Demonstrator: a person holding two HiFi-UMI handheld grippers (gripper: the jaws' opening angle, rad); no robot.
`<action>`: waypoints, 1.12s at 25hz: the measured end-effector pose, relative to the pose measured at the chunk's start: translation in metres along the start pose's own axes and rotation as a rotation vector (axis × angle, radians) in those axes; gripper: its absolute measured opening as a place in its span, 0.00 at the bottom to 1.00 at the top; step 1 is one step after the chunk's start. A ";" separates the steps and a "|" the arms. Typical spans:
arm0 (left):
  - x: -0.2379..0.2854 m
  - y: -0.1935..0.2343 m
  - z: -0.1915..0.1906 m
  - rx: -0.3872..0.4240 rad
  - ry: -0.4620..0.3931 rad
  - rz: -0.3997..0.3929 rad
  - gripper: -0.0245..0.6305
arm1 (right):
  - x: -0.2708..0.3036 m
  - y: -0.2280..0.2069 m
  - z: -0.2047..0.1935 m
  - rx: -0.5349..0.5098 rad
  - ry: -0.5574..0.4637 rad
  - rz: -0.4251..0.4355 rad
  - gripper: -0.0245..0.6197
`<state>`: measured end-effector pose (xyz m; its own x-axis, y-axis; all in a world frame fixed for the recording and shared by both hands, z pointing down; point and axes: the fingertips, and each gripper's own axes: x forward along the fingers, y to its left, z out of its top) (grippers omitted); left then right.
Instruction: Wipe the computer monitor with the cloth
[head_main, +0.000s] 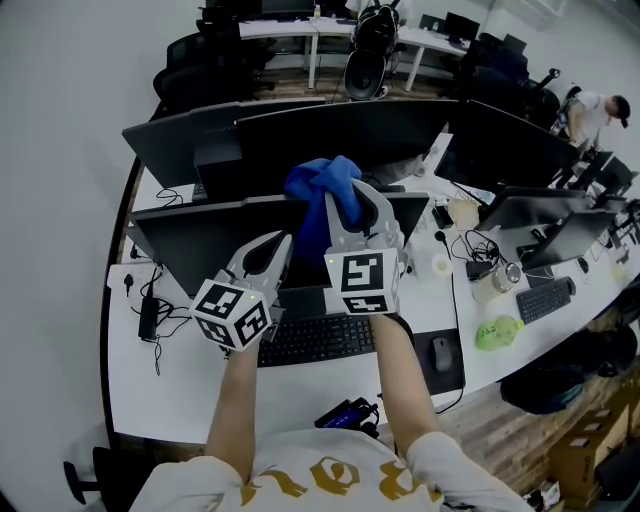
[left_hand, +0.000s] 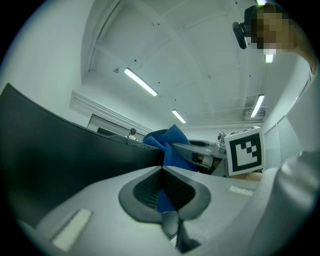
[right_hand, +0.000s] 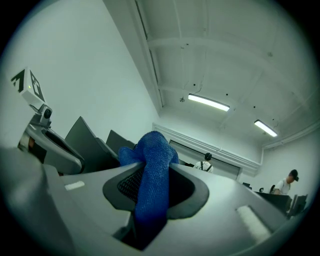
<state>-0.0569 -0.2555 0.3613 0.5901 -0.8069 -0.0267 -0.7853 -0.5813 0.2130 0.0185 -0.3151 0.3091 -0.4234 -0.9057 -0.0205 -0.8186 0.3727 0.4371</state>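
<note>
My right gripper (head_main: 348, 196) is raised in front of the dark computer monitor (head_main: 190, 245) and is shut on a blue cloth (head_main: 320, 185). The cloth bunches above the fingertips and a strip hangs down through the jaws (right_hand: 152, 150). My left gripper (head_main: 284, 238) is just left of it, jaws shut, tips near the monitor's top edge. In the left gripper view the monitor (left_hand: 60, 150) fills the left and the cloth (left_hand: 172, 142) rises just beyond the tips. A sliver of blue shows in the hollow between the left fingers; I cannot tell whether it is pinched.
A black keyboard (head_main: 315, 340) and mouse (head_main: 442, 352) lie on the white desk (head_main: 190, 385) below the grippers. More monitors (head_main: 330, 130) stand behind. Cables, a cup (head_main: 463, 212) and a green item (head_main: 497, 332) clutter the right. A person (head_main: 590, 110) stands far right.
</note>
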 end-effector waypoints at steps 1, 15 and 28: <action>0.002 -0.002 0.000 0.001 0.001 -0.001 0.04 | -0.001 -0.002 0.000 -0.008 -0.002 -0.001 0.24; 0.019 -0.017 -0.007 0.010 0.018 0.010 0.04 | -0.011 -0.037 -0.017 0.001 -0.034 -0.012 0.25; 0.047 -0.035 -0.017 0.019 0.036 0.021 0.04 | -0.022 -0.077 -0.036 0.066 -0.059 -0.014 0.25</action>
<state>0.0019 -0.2716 0.3694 0.5795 -0.8149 0.0127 -0.8008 -0.5665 0.1942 0.1046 -0.3313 0.3080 -0.4326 -0.8980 -0.0797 -0.8474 0.3749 0.3759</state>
